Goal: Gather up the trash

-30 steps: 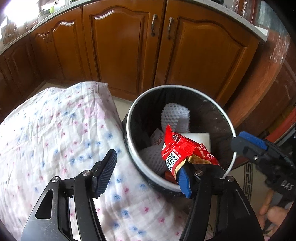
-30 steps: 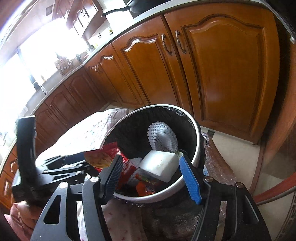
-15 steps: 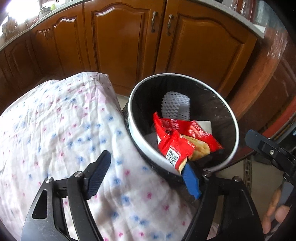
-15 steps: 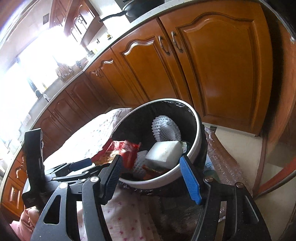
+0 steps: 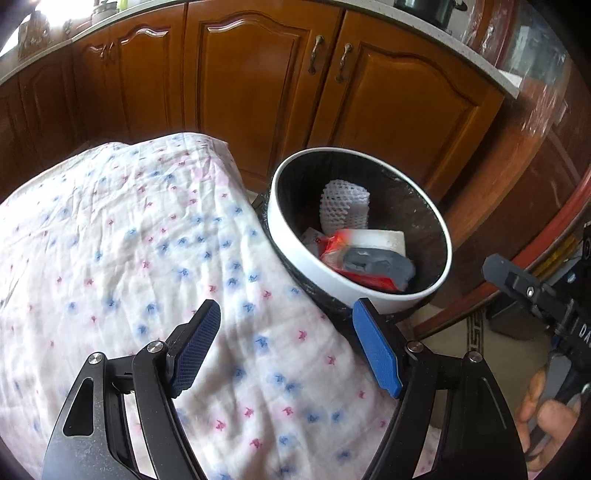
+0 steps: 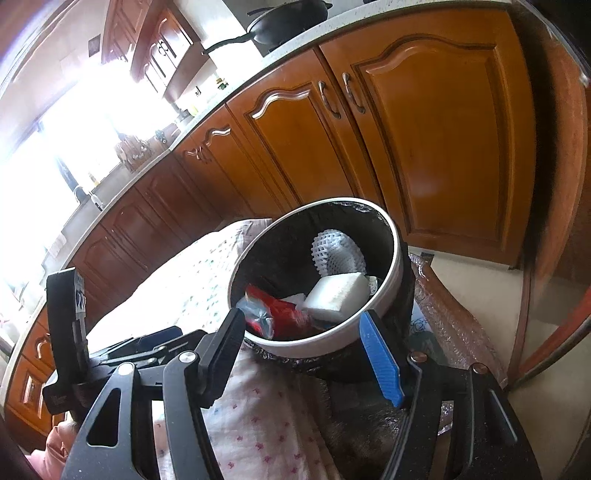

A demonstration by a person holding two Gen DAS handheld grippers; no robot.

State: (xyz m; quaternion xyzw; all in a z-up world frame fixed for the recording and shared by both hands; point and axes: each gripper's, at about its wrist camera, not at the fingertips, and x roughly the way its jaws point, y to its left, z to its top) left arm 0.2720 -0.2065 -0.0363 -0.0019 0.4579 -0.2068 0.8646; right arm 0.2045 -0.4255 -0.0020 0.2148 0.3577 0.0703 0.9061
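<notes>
The round bin (image 5: 354,291) with a white rim and black liner stands beside the cloth-covered surface. In it lie a red snack wrapper (image 5: 334,245) showing its silver inside, a white foam block (image 5: 384,238) and a white foam net (image 5: 345,205). My left gripper (image 5: 284,314) hangs open over the cloth, short of the bin's near rim, with nothing between its fingers. My right gripper (image 6: 301,321) is open and empty too, just in front of the bin (image 6: 306,345), where the wrapper (image 6: 284,310) and foam block (image 6: 338,293) show again.
A white cloth with pink and blue flecks (image 5: 129,240) covers the surface left of the bin. Brown wooden cabinet doors (image 5: 258,85) stand behind, under a counter with a black pan (image 6: 291,22). A bubble-wrapped brown edge (image 6: 454,317) lies right of the bin, with pale floor (image 6: 480,288) beyond.
The red wrapper left my left gripper's blue finger and dropped into the bin. My left gripper opened wider and drew back over the cloth. My right gripper shifted slightly back.
</notes>
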